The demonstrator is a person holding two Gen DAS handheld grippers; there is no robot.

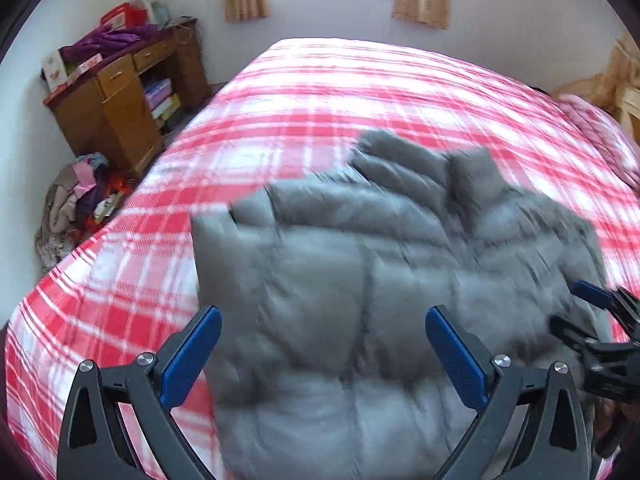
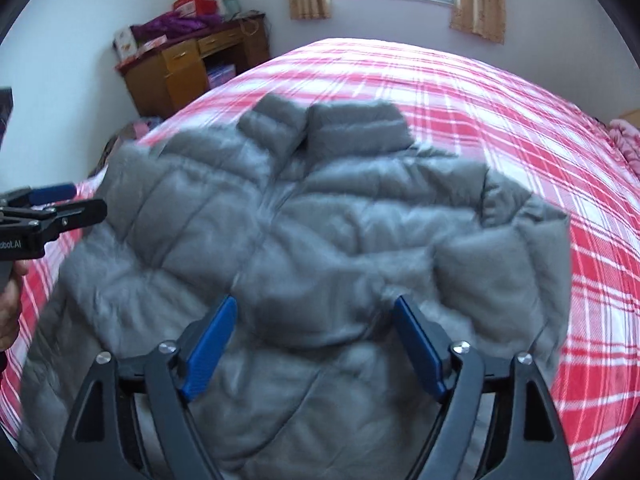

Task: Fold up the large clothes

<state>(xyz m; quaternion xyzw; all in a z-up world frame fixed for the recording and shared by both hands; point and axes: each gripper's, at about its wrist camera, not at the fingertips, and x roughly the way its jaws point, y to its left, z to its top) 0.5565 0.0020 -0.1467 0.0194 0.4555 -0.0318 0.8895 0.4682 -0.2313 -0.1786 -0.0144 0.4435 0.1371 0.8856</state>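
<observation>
Two grippers, four blue-padded fingers point(image 1: 192, 360), every pair spread wide and empty: left gripper point(image 1: 322, 360), right gripper point(image 2: 316, 348). Right below and ahead of them lies one grey puffy quilted jacket point(image 2: 320, 208), collar farthest out, on one red-and-white plaid bed point(image 1: 280, 120). Beyond it, one wooden desk point(image 1: 120, 92).

Grey quilted puffer jacket point(image 2: 304, 216) looked soft, faintly sheened cloth; red-and-white plaid bed cover point(image 2: 500, 120) matt woven; brown wooden desk point(image 1: 120, 108) smooth, semi-glossy.
</observation>
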